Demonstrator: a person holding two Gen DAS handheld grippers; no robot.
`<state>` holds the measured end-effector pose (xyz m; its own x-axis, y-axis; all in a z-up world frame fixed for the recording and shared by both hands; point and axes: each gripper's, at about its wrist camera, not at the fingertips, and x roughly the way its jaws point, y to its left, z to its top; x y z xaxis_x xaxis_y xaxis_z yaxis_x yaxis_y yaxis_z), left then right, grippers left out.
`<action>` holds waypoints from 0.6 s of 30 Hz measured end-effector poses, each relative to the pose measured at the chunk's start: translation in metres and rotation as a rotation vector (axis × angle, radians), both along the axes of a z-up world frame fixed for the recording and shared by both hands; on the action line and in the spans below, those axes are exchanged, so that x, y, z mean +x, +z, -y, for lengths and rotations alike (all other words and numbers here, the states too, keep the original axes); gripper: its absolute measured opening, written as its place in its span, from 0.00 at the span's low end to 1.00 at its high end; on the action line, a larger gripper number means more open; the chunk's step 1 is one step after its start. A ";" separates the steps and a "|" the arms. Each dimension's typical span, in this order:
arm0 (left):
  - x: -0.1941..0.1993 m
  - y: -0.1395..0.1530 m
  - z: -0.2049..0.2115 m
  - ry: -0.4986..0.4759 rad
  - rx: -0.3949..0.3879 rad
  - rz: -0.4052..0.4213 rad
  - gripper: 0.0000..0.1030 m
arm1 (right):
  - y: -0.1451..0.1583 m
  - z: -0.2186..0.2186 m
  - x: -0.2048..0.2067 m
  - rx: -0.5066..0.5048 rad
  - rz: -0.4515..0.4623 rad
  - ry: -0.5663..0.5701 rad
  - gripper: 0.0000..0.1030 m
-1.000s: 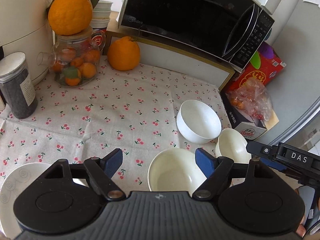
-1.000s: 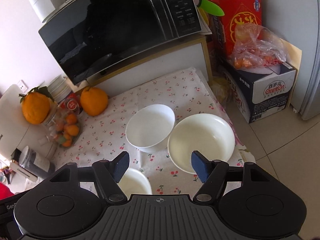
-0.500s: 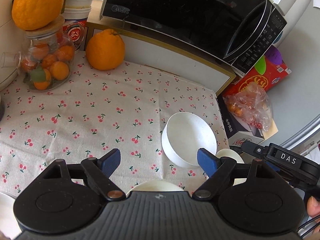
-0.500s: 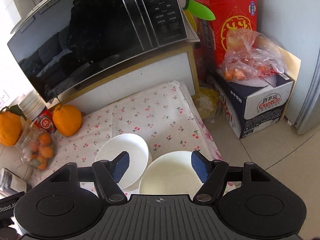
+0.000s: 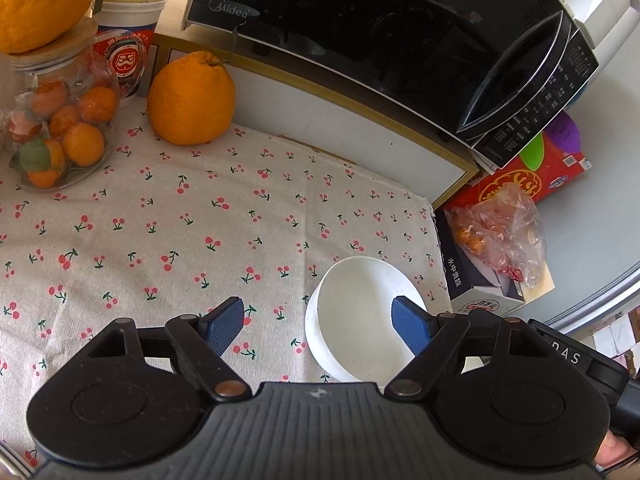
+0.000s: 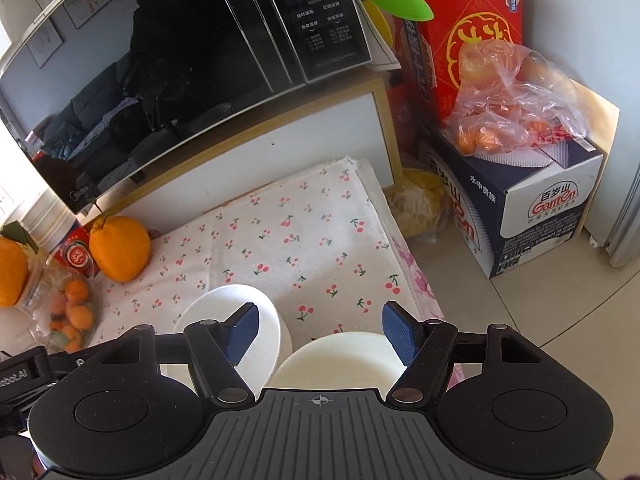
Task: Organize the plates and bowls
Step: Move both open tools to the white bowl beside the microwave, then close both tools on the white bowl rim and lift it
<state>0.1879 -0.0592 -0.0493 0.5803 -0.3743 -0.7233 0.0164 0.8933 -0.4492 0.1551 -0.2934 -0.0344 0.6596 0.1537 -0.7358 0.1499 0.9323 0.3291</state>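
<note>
A white bowl (image 5: 356,316) stands on the cherry-print cloth (image 5: 200,220) near the table's right end. My left gripper (image 5: 318,326) hovers over its left rim, jaws closing a little. One blue pad is over the bowl's inside, the other over the cloth, and neither presses on it. In the right wrist view the same white bowl (image 6: 260,312) lies behind my left fingertip (image 6: 240,332). A cream bowl (image 6: 340,356) sits low between the jaws of my right gripper (image 6: 320,332), which is open and apart from it.
A black microwave (image 5: 400,28) on a white shelf closes off the back. A large orange (image 5: 190,98) and a jar of small oranges (image 5: 60,128) stand at the back left. Boxes (image 6: 520,208) and a bag of fruit (image 6: 508,108) sit on the floor past the table's right edge.
Both grippers have moved forward toward the microwave. The bowls have slid down in both views; the cream bowls and the plate have left the left wrist view.
</note>
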 end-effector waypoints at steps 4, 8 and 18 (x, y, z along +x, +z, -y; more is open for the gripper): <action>0.008 -0.011 0.010 -0.027 0.004 -0.013 0.73 | -0.007 -0.007 0.008 -0.001 -0.012 0.029 0.63; 0.017 -0.025 0.016 -0.024 0.039 -0.050 0.60 | -0.012 -0.018 0.014 -0.018 -0.020 0.067 0.47; 0.029 -0.042 0.019 -0.019 0.060 -0.091 0.12 | -0.036 -0.057 0.028 -0.147 -0.075 0.173 0.09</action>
<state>0.2170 -0.0784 -0.0915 0.5040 -0.3391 -0.7944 -0.0048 0.9186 -0.3952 0.1831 -0.2362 -0.0701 0.5751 0.1474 -0.8047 0.0024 0.9833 0.1819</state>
